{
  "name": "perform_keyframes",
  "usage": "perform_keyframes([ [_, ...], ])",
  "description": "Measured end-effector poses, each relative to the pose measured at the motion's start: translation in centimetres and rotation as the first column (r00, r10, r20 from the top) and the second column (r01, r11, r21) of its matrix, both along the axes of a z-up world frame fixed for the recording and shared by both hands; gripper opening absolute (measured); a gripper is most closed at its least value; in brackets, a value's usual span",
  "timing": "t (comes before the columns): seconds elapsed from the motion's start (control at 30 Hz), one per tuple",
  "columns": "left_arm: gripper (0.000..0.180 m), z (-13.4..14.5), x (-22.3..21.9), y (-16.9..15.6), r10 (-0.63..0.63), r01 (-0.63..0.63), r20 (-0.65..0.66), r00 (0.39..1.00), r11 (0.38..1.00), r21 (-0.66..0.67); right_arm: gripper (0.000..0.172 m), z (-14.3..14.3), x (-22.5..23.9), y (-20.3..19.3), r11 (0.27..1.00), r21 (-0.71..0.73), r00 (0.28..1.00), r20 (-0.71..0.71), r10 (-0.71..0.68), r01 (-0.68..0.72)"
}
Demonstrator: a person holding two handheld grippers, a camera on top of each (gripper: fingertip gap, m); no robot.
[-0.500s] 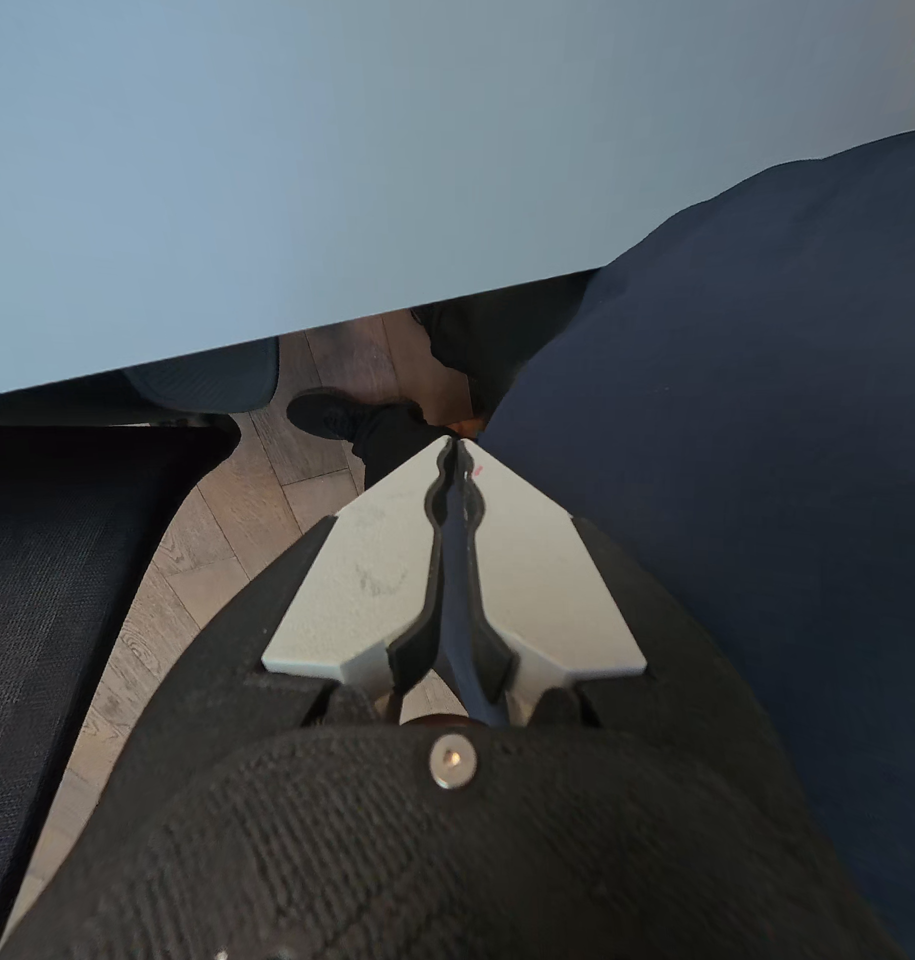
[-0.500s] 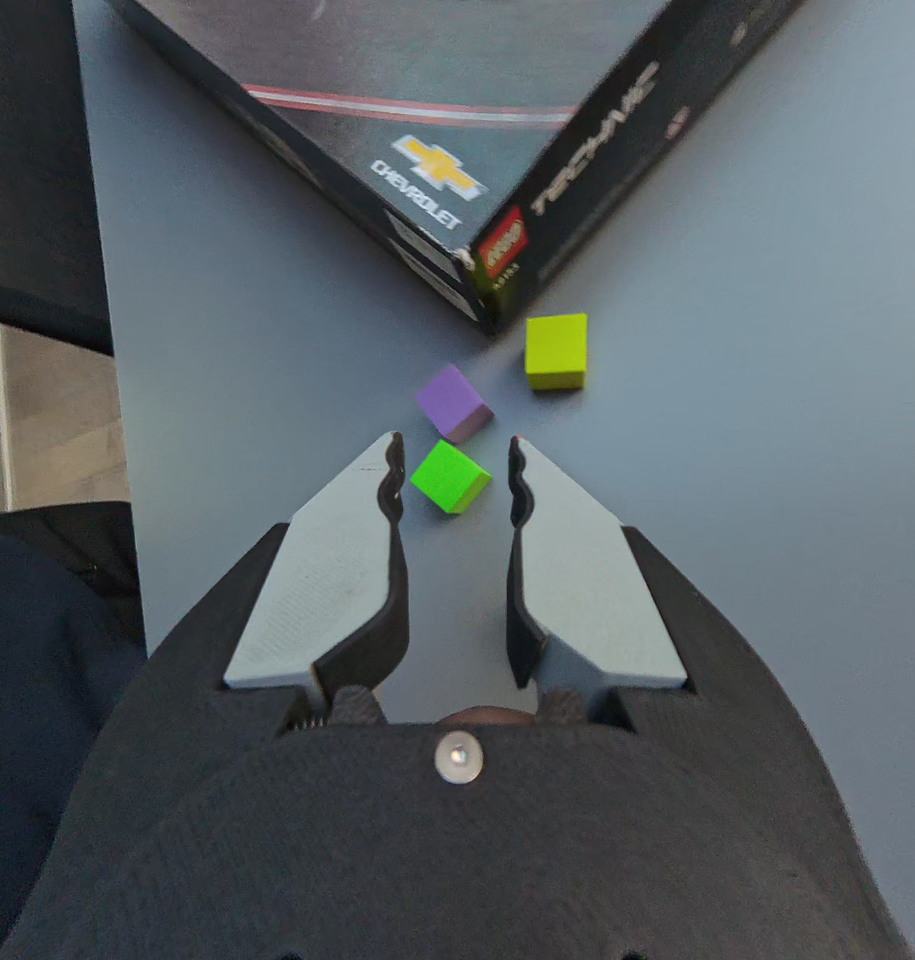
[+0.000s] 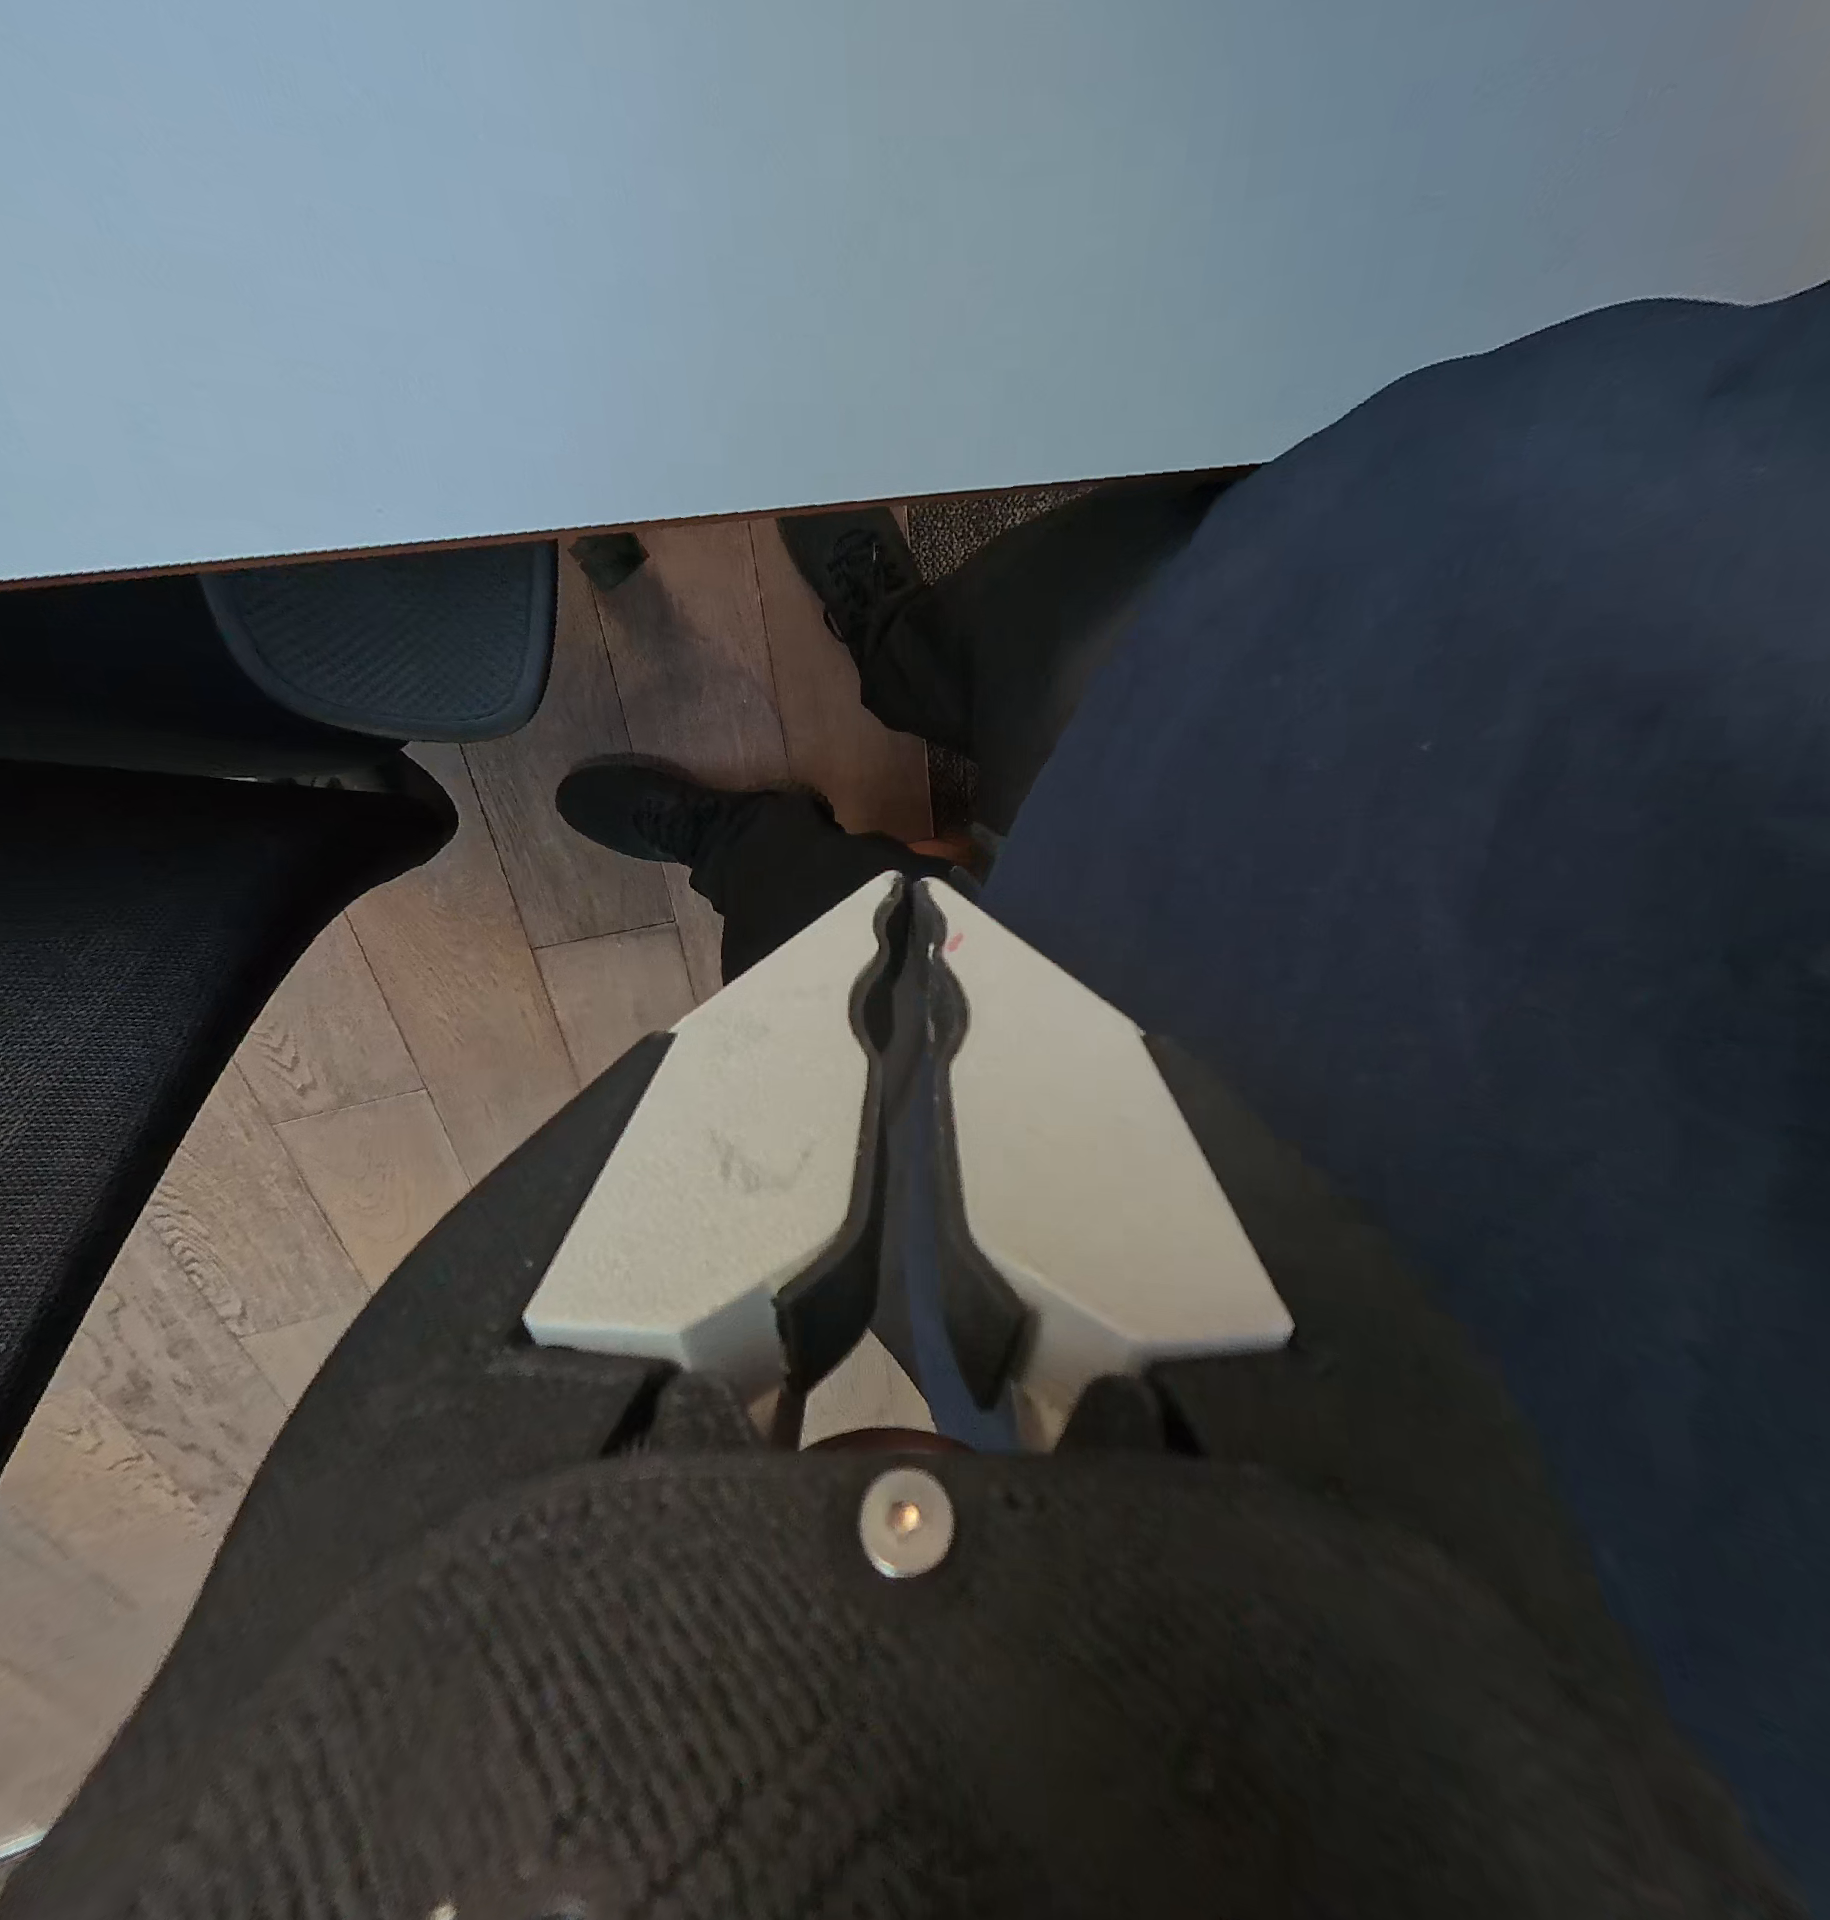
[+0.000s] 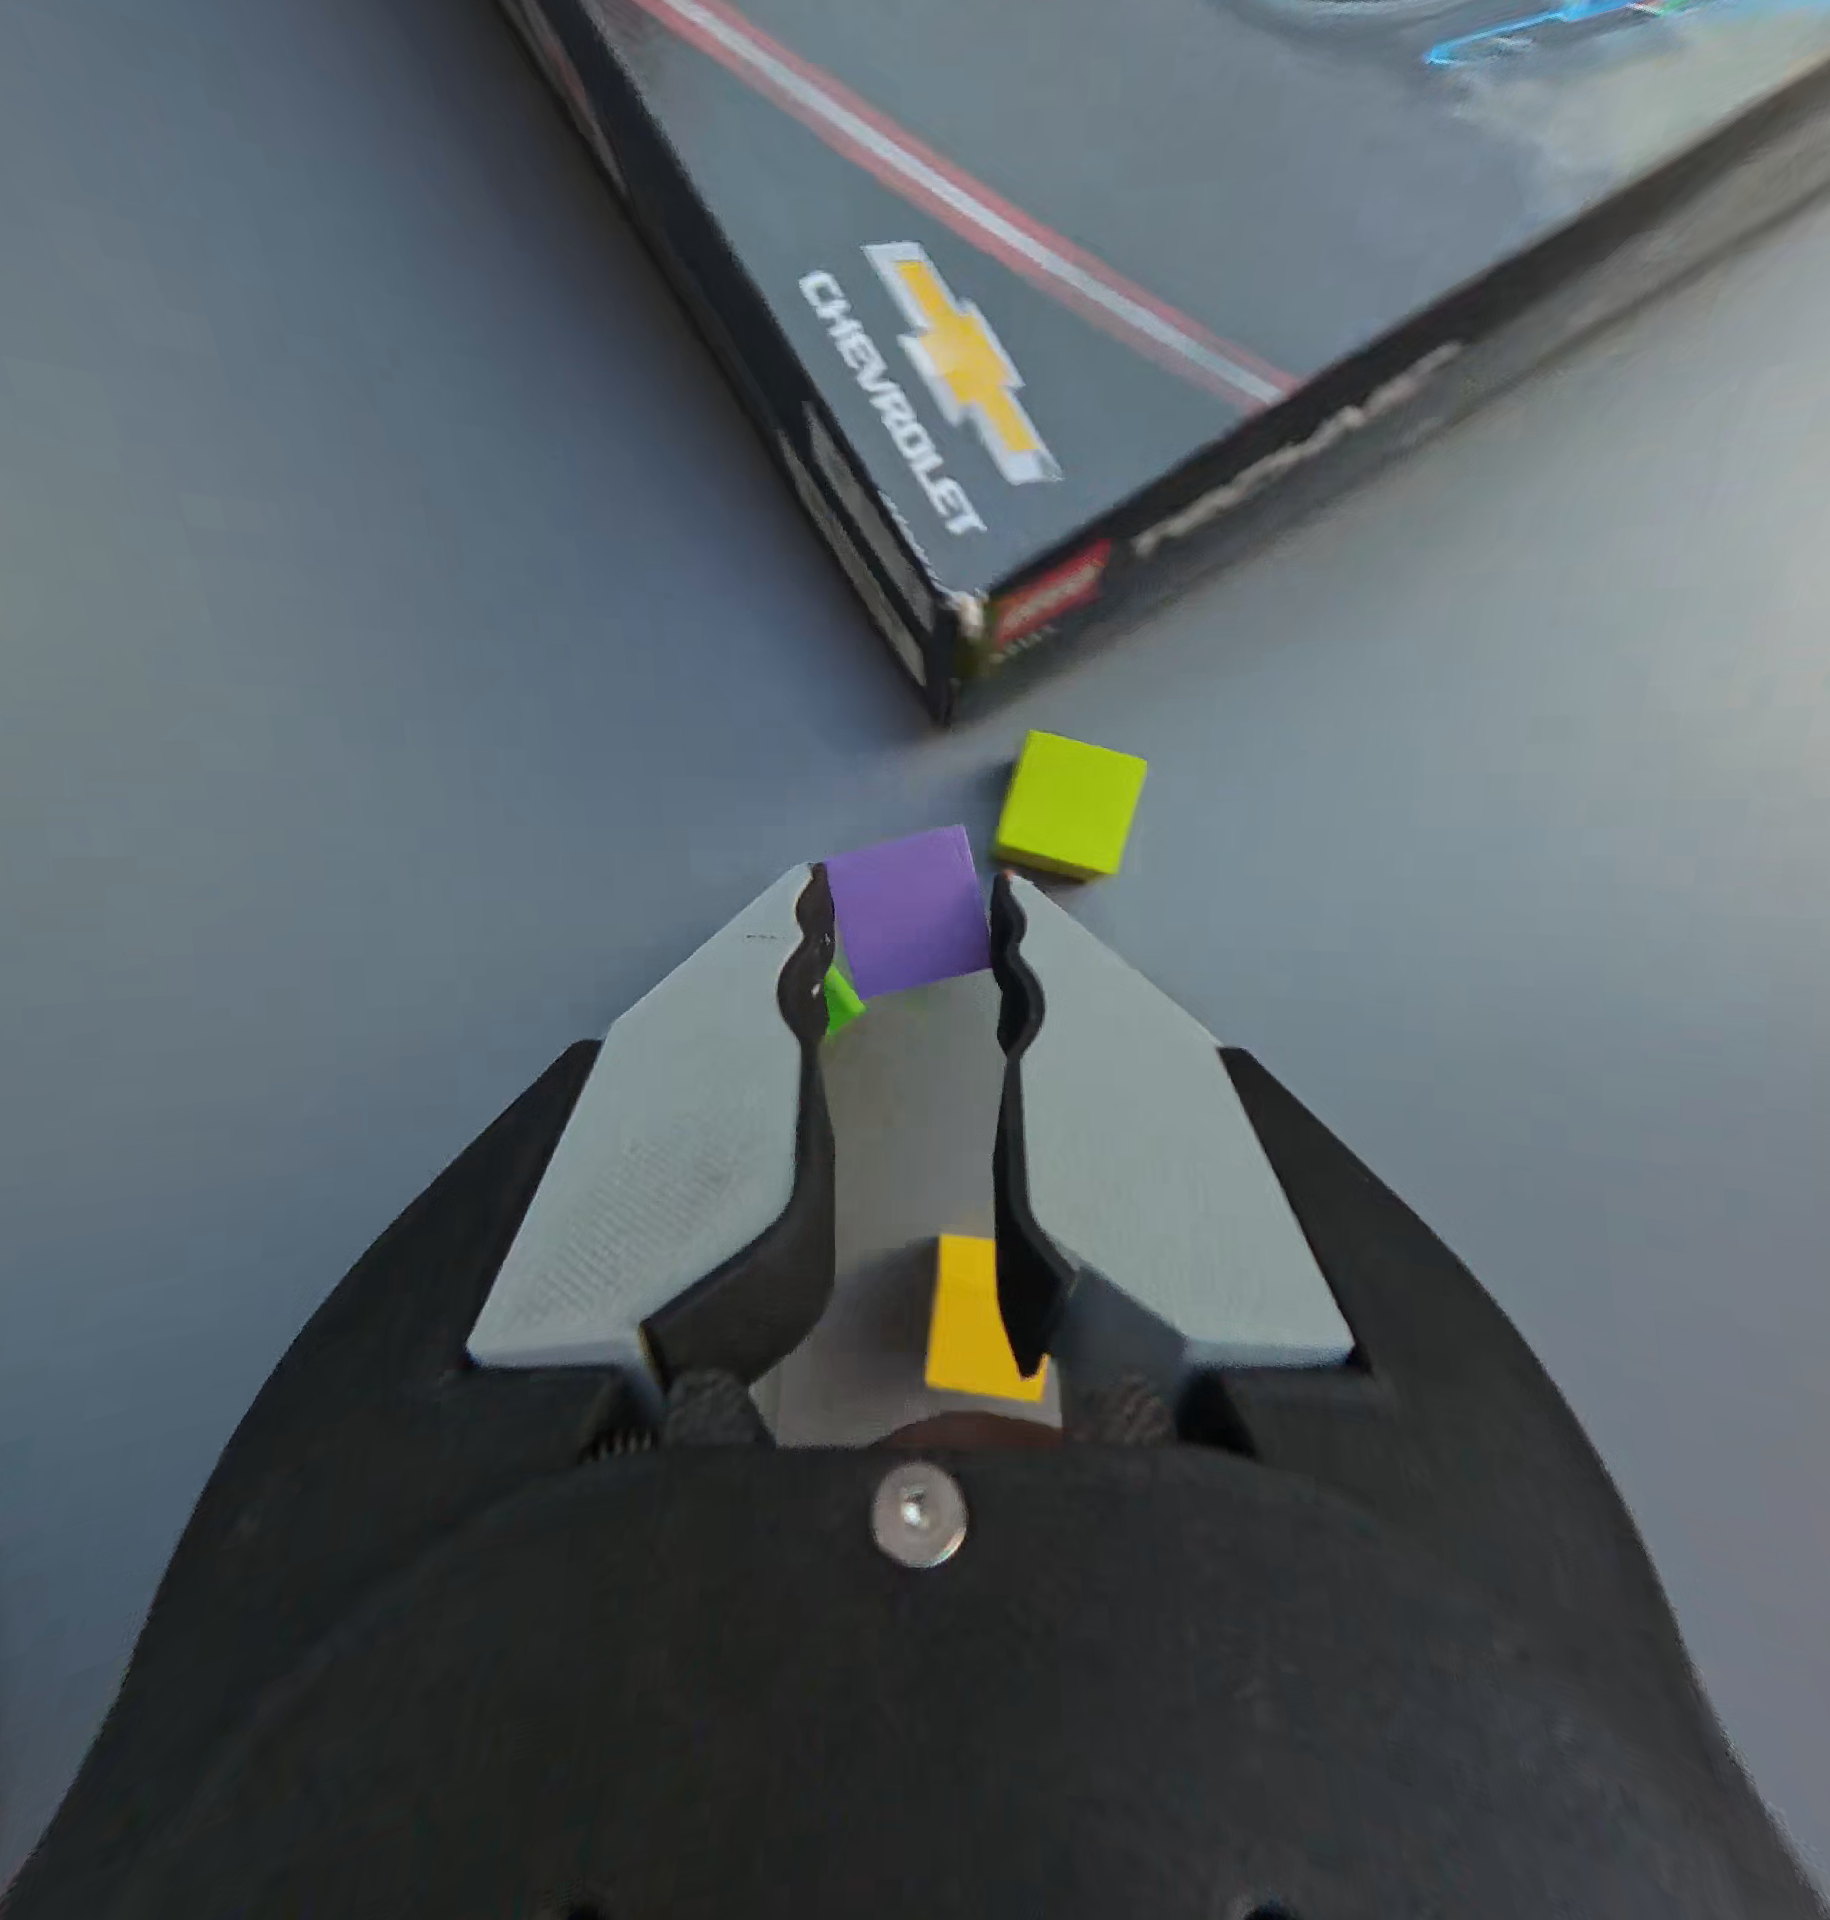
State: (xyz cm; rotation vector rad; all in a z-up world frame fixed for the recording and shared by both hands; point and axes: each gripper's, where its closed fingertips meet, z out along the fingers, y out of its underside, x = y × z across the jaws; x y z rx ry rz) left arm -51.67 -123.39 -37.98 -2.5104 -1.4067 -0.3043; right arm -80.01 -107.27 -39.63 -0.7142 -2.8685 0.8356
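Four cubes, one each of purple (image 4: 909,914), lime (image 4: 1069,802), green (image 4: 840,1000) and yellow (image 4: 965,1311), lie by one dark printed box (image 4: 1150,260); the right gripper (image 4: 909,914) clamps the purple one, the left gripper (image 3: 909,883) is closed on nothing.

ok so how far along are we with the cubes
No finished arrangement shows yet. In hand: the right hand-held gripper clamps the purple cube, a green cube peeking out beneath. Loose on the table: lime cube, yellow cube. The left hand-held gripper is shut and empty over the floor.
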Motion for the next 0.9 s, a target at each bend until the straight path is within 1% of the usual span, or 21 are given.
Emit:
perform_keyframes([
  [0.1,0.000,-0.2,0.2,0.1,-0.012,0.012,0.008,1.000,1.000,0.001,0.028,0.4,-2.1,4.8,0.993,0.032,0.993,-0.040,-0.112,0.114],
  [0.17,0.000,-0.4,0.4,0.4,-0.024,0.024,0.013,1.000,1.000,0.001,0.028,-0.4,-2.8,8.2,0.981,0.066,0.984,-0.018,-0.179,0.180],
  [0.27,0.000,-0.5,0.6,0.8,-0.048,0.047,0.015,0.999,0.999,0.004,0.027,-1.8,-1.9,11.5,0.973,0.114,0.979,0.025,-0.203,0.199],
  [0.33,0.000,-0.6,0.5,1.0,-0.060,0.060,0.013,0.998,0.998,0.002,0.027,-2.6,-0.4,11.8,0.979,0.121,0.983,0.066,-0.173,0.164],
  [0.4,0.000,-0.6,0.4,1.2,-0.065,0.065,0.015,0.998,0.998,0.005,0.029,-3.0,0.2,12.2,0.977,0.140,0.984,0.043,-0.171,0.163],
  [0.47,0.000,-0.5,0.1,1.3,-0.071,0.071,0.011,0.997,0.997,0.005,0.038,-2.8,0.1,12.5,0.967,0.130,0.975,0.007,-0.221,0.218],
  [0.53,0.000,-0.3,-0.2,1.3,-0.074,0.074,0.005,0.997,0.997,0.005,0.037,-2.2,0.2,12.6,0.960,0.083,0.963,0.012,-0.269,0.267],
  [0.6,0.001,-0.2,-0.4,1.3,-0.068,0.068,0.003,0.998,0.998,0.009,0.038,-1.4,0.5,12.4,0.961,0.032,0.962,0.007,-0.274,0.273],
  [0.67,0.002,-0.1,-0.4,1.3,-0.063,0.063,0.004,0.998,0.998,0.010,0.037,-0.7,1.2,11.6,0.977,-0.004,0.977,-0.001,-0.215,0.215],
  [0.73,0.002,-0.2,-0.1,1.2,-0.066,0.066,0.011,0.998,0.998,0.006,0.034,-0.4,2.2,10.4,0.993,-0.005,0.993,-0.005,-0.117,0.117],
  [0.8,0.002,-0.4,0.0,1.2,-0.072,0.072,0.016,0.997,0.997,0.001,0.026,-0.7,2.9,9.6,0.999,0.045,0.999,-0.033,-0.026,0.028],
  [0.87,0.001,-0.3,0.0,1.3,-0.072,0.072,0.014,0.997,0.997,0.001,0.026,-1.7,3.1,9.7,0.992,0.123,1.000,-0.028,-0.001,0.005],
  [0.9,0.001,-0.3,-0.1,1.4,-0.070,0.070,0.010,0.998,0.998,0.004,0.030,-2.2,3.2,9.7,0.990,0.139,1.000,-0.008,-0.009,0.010],
])
